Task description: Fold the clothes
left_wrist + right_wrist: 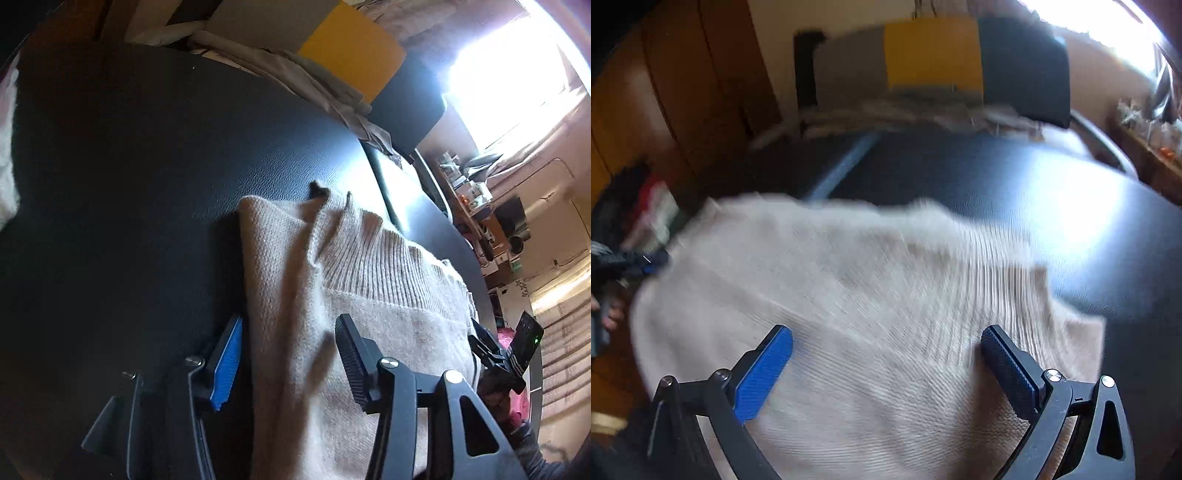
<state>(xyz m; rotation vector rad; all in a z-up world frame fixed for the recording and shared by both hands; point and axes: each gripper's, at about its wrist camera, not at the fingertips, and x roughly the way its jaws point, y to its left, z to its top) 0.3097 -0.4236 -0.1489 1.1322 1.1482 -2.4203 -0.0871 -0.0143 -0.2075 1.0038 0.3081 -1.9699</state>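
One beige sweater (pixel 332 295) lies at 5 o'clock on black table (pixel 147 166), w/ layers doubled, approx part-folded. Left gripper (pixel 288 354) & right gripper (pixel 886 365) both wide, holding nothing.

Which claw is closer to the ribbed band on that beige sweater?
Right, as far as I can judge. The right claw hangs open over the sweater, its ribbed band just ahead. The left claw straddles the sweater's folded side edge, farther from it.
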